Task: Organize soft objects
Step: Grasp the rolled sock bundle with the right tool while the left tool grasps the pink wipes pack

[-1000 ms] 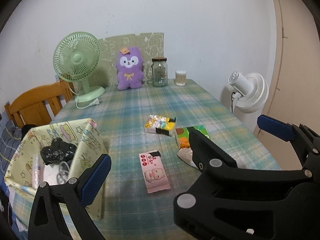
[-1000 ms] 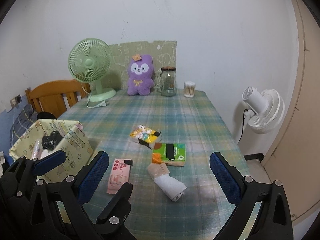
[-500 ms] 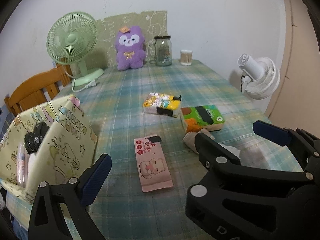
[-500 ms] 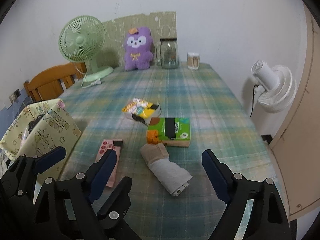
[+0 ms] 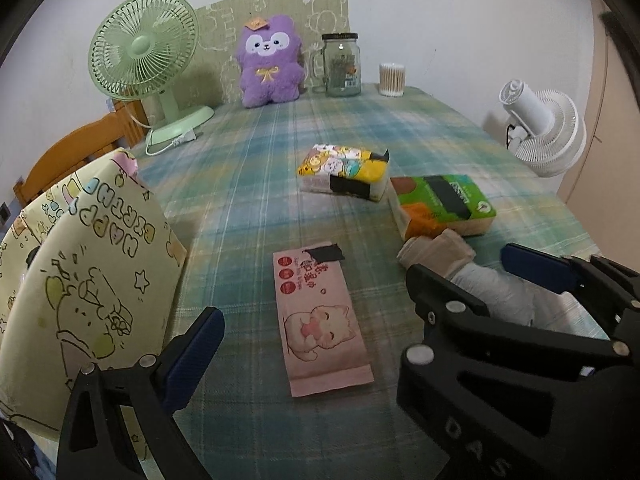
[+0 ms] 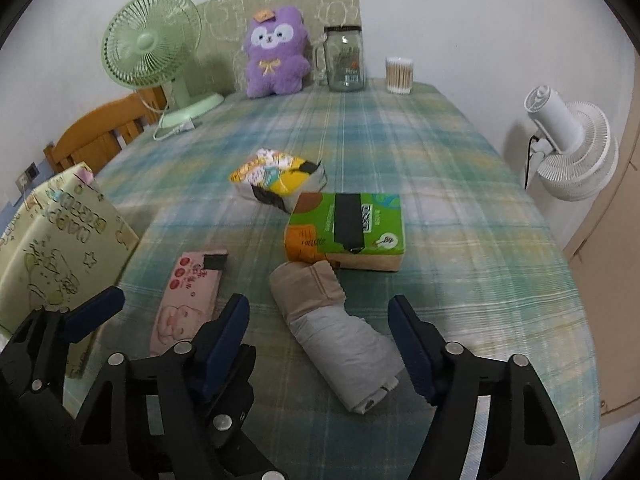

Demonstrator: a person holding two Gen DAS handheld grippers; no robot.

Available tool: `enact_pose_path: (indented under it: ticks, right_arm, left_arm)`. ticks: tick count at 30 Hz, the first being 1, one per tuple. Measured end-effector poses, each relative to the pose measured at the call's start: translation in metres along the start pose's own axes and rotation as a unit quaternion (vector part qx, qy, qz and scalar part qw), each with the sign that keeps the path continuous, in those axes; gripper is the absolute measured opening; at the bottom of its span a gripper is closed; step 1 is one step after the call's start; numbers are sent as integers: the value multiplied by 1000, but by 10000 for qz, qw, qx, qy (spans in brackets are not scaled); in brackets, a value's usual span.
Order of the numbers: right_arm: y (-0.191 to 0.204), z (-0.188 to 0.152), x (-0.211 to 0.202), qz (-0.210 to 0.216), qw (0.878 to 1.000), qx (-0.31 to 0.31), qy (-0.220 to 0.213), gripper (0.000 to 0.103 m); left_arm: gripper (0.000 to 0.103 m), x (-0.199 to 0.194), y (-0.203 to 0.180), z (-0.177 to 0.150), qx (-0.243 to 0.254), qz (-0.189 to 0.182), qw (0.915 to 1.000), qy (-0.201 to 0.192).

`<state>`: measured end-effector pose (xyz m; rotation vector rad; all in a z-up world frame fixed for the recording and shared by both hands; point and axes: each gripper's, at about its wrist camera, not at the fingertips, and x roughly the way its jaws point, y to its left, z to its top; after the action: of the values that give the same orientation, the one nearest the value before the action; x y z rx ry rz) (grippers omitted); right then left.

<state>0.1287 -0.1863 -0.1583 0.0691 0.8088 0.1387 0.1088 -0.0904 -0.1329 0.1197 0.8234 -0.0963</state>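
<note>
Right claw (image 6: 320, 332) released, straddling rolled cloth (image 6: 340, 332) (grey, tan end); lower square over its middle, then pinch gently. Left claw (image 5: 320, 320) released above pink pack (image 5: 320, 320).

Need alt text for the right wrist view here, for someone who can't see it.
The open right tongs straddle a rolled cloth on a plaid table, not touching it. Beyond lie a green tissue pack, a yellow pack and a pink pack.
</note>
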Motion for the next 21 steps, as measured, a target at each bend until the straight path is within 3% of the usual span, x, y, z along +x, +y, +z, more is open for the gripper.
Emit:
enact_pose_path:
  ticks: [9, 14, 18, 21]
  right_arm:
    - [1, -1, 10, -31, 10000, 75, 50, 60]
    - [-2, -3, 6, -138, 9998, 97, 69, 34]
    - [-5, -7, 2, -143, 9997, 211, 65, 28]
    - [-7, -9, -6, -145, 9996, 250, -38, 26]
  left_arm:
    - [101, 9, 1, 1, -39, -53, 9996, 263]
    - [101, 8, -3, -1, 57, 19, 9998, 205]
    - [101, 9, -2, -1, 64, 6, 9997, 214]
    - [95, 7, 0, 1, -3, 60, 9998, 187]
